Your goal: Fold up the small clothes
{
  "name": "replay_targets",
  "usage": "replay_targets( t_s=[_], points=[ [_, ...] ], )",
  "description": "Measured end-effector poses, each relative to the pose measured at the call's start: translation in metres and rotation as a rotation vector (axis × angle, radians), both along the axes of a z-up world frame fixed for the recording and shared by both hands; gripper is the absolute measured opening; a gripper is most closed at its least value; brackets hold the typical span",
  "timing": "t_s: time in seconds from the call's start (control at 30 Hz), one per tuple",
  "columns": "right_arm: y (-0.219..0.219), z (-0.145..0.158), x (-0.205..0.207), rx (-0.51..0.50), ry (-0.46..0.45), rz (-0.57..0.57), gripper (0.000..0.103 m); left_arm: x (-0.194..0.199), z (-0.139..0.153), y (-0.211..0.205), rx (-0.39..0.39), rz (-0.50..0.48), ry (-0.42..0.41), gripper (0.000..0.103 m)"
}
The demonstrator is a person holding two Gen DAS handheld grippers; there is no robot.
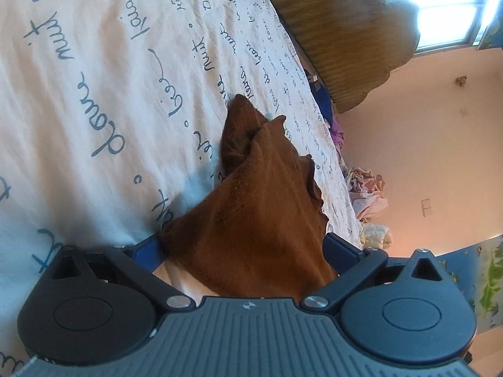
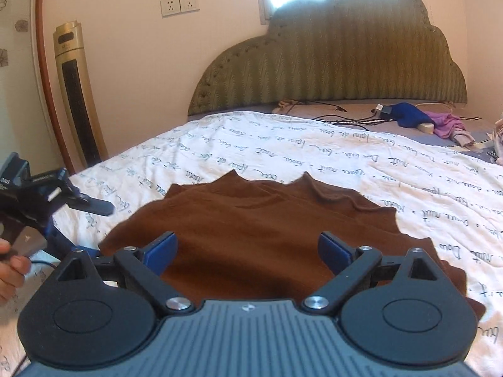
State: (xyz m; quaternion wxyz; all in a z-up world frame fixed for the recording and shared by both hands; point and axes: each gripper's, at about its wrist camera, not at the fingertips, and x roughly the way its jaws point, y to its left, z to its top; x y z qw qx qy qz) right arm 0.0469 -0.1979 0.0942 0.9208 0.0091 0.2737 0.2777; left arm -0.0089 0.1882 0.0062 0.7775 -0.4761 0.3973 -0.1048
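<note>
— Two grippers over one brown garment [image 2: 267,229]. Spread flat on the white script-printed bedsheet [image 2: 345,169], scalloped hem toward 12 o'clock.

— Right gripper [image 2: 248,249]?

— Jaws wide apart, nothing between them but cloth lying below, hovering above the near edge.

— Left gripper [image 1: 245,251]?

— Blue fingers [image 1: 341,248] spread, brown cloth bunched between and over them; gripped or merely draped, cannot tell. Seen from the right wrist at 9 o'clock, beside the garment.

— Beyond?

— Green headboard [image 2: 339,62] at 12 o'clock, gold tower fan [image 2: 78,94] at 10, blue and purple clothes [image 2: 421,119] at 2.
</note>
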Motion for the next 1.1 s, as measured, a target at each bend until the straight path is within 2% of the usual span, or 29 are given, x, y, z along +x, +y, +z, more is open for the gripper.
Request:
replay_targets(
  t_s=[0.07, 0.1, 0.17, 0.23, 0.37, 0.47, 0.53, 0.57, 0.63, 0.7, 0.73, 0.83, 1.0, 1.03, 1.07, 1.1],
  points=[
    [0.005, 0.006, 0.007, 0.049, 0.017, -0.012, 0.097, 0.005, -0.002, -0.003, -0.001, 0.006, 0.025, 0.065],
    [0.005, 0.01, 0.011, 0.075, 0.029, -0.019, 0.097, 0.008, -0.006, -0.005, -0.014, 0.003, 0.044, 0.058],
    [0.009, 0.015, 0.021, 0.116, 0.051, -0.027, 0.097, 0.009, -0.014, -0.005, -0.025, 0.002, 0.07, 0.024],
    [0.008, 0.018, 0.029, 0.141, 0.061, -0.029, 0.097, 0.01, -0.021, -0.007, -0.016, -0.012, 0.08, 0.01],
    [0.007, 0.017, 0.043, 0.14, 0.074, -0.016, 0.097, 0.009, -0.025, -0.005, -0.016, -0.023, 0.067, 0.008],
    [0.043, 0.022, 0.066, 0.144, 0.151, 0.026, 0.097, 0.01, -0.02, -0.009, 0.019, -0.029, 0.06, 0.008],
    [0.092, 0.031, 0.08, 0.133, 0.253, 0.104, 0.097, 0.009, -0.016, -0.015, 0.058, -0.028, 0.053, 0.008],
    [0.115, 0.036, 0.087, 0.097, 0.26, 0.116, 0.097, 0.008, -0.014, -0.018, 0.068, -0.022, 0.047, 0.008],
    [0.184, 0.045, 0.089, -0.077, 0.251, 0.151, 0.097, 0.005, -0.016, -0.02, 0.059, -0.01, 0.048, 0.008],
    [0.233, 0.041, 0.094, -0.196, 0.22, 0.184, 0.097, 0.002, -0.017, -0.023, 0.067, -0.007, 0.042, 0.008],
    [0.257, 0.035, 0.099, -0.262, 0.235, 0.197, 0.097, 0.001, -0.017, -0.025, 0.074, -0.01, 0.034, 0.008],
    [0.296, 0.016, 0.11, -0.36, 0.251, 0.174, 0.097, -0.002, -0.018, -0.028, 0.08, -0.02, 0.016, 0.008],
    [0.312, -0.014, 0.124, -0.456, 0.322, 0.156, 0.094, -0.004, -0.027, -0.028, 0.053, -0.017, 0.008, 0.008],
    [0.31, -0.019, 0.126, -0.477, 0.304, 0.159, 0.074, -0.004, -0.027, -0.028, 0.052, -0.019, 0.004, 0.008],
    [0.307, -0.02, 0.126, -0.466, 0.299, 0.166, 0.059, -0.005, -0.028, -0.026, 0.055, -0.023, 0.0, 0.008],
    [0.301, -0.019, 0.13, -0.451, 0.285, 0.153, 0.036, -0.005, -0.028, -0.026, 0.056, -0.027, -0.004, 0.008]
  ],
)
